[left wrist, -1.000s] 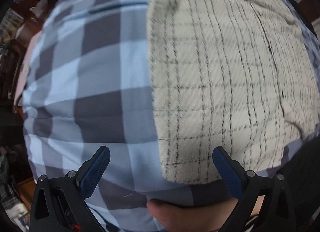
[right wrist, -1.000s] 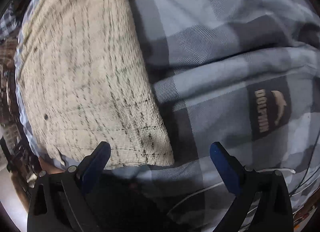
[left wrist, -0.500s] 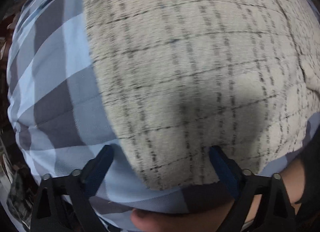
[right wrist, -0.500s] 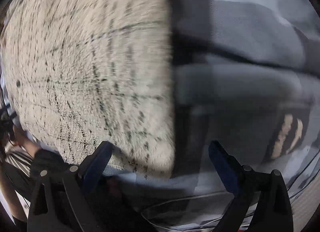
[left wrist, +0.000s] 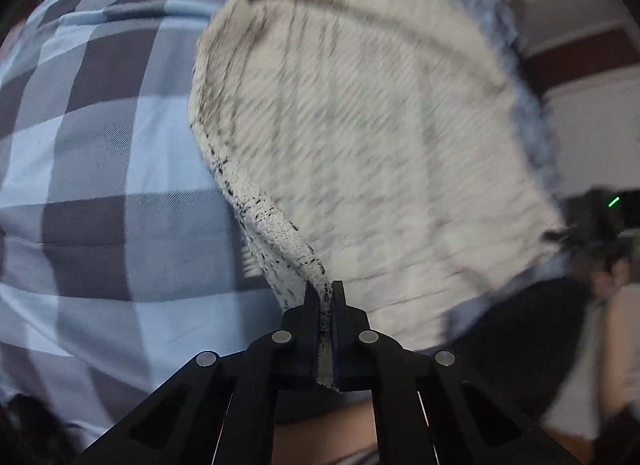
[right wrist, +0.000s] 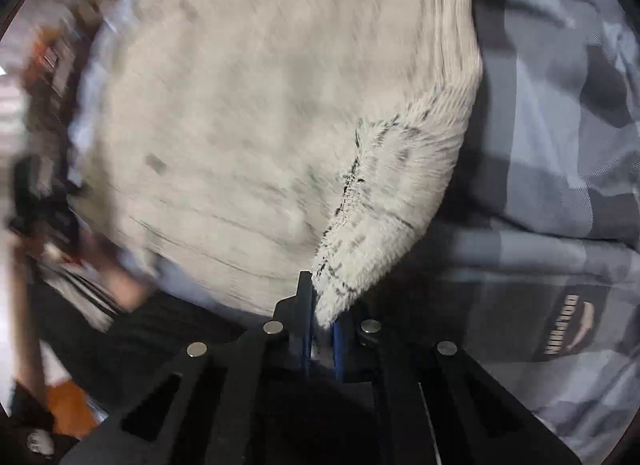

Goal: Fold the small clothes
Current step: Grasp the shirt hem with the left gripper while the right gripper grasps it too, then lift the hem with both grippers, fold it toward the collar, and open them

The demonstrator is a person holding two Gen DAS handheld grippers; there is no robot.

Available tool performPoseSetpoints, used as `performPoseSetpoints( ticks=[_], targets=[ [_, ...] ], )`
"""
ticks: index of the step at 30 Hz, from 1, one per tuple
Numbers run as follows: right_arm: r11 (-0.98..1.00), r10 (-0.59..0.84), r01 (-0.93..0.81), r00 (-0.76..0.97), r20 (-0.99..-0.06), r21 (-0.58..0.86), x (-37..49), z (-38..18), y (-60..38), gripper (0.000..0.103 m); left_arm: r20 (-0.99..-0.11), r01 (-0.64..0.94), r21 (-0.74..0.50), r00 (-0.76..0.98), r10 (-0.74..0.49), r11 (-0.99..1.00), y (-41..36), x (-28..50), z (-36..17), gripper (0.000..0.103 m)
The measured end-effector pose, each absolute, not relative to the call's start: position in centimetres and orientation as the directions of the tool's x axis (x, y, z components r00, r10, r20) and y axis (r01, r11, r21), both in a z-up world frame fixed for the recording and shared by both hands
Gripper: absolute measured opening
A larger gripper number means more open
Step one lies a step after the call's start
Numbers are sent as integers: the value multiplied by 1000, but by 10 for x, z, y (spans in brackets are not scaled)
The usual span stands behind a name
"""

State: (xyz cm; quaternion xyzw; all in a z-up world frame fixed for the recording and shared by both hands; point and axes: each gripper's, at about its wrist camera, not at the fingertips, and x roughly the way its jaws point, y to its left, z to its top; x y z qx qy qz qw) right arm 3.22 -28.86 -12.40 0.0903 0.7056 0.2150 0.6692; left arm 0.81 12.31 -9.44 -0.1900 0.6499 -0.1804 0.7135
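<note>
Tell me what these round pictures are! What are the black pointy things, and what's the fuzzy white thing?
A person holds two grabbing tools, one per hand, each with a camera looking along its fingers. One picture is from the left gripper, the other from the right gripper. The fuzzy thing is a cream cloth with thin dark lines. It lies on a blue and grey checked blanket. Both grippers' fingers have just closed and are pinching a corner of the cloth, one corner each, to fold it.

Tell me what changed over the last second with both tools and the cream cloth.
Both tools have just been closing: the left tool and right tool now each pinch a near corner of the cream checked cloth, raising its near edge. The blue plaid bedding beneath looks unchanged.
</note>
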Motion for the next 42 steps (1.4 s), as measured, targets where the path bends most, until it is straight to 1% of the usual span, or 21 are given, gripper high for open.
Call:
performPoseSetpoints(
  ticks=[1,2,3,5,6,7,9,11,13,16,19,23,27,30,33,35,36,38,39,40,42],
  targets=[
    [862,495,-114,-23,-868,494,28,-110,-291,4,-820,-8,-563,129,-557,827,135,13,-84,4],
    [840,540,-84,23,-842,536,27,-106,-294,4,-784,-24,-610,168,-598,792,143,16,-77,4],
    [818,576,-65,80,-814,572,23,-95,-293,4,-725,-42,-674,230,-650,737,155,18,-67,4],
    [775,627,-64,198,-753,629,16,-72,-292,4,-641,-54,-744,339,-689,666,174,20,-51,4],
    [747,655,-61,238,-717,662,16,-61,-301,4,-615,-55,-762,378,-692,646,177,18,-46,3],
    [676,711,-61,317,-628,735,8,-44,-305,4,-586,-52,-780,412,-698,624,187,17,-41,3],
    [582,758,-77,413,-505,810,3,-17,-318,4,-514,-16,-819,465,-721,573,199,9,-24,3],
    [528,779,-90,447,-439,845,2,-1,-320,4,-442,35,-845,514,-735,533,202,-4,-6,3],
    [490,799,-107,451,-397,865,-9,8,-313,3,-381,75,-866,539,-751,494,204,-18,8,3],
    [484,811,-134,439,-386,865,-19,20,-318,3,-350,116,-868,546,-761,483,199,-33,32,3],
    [447,835,-162,429,-345,880,-32,32,-322,3,-343,104,-882,526,-778,460,195,-46,36,3],
    [435,842,-205,439,-314,877,-37,47,-344,3,-308,172,-875,522,-796,452,195,-84,67,3],
    [470,822,-209,459,-338,858,-61,64,-360,3,-310,206,-860,517,-798,467,200,-134,81,3],
    [486,811,-192,461,-359,853,-83,64,-370,3,-268,218,-873,531,-804,436,207,-168,83,3],
    [511,796,-157,459,-396,845,-79,62,-372,3,-231,206,-895,545,-806,396,212,-186,81,3],
    [532,780,-123,455,-429,838,-66,59,-367,3,-270,142,-900,561,-783,412,212,-185,75,3],
    [526,780,-100,454,-432,845,-56,55,-365,3,-313,99,-892,568,-761,441,212,-181,72,3],
    [499,783,-50,453,-426,865,-35,48,-367,3,-356,42,-887,573,-738,460,212,-165,67,3],
    [493,783,-33,452,-427,870,-34,48,-371,3,-370,15,-887,575,-730,462,215,-153,65,3],
    [491,782,-11,447,-435,871,-8,44,-373,3,-385,-6,-884,576,-721,467,217,-136,65,3],
    [498,768,8,460,-446,867,29,46,-378,3,-378,-29,-893,589,-714,449,219,-97,66,3]
  ],
)
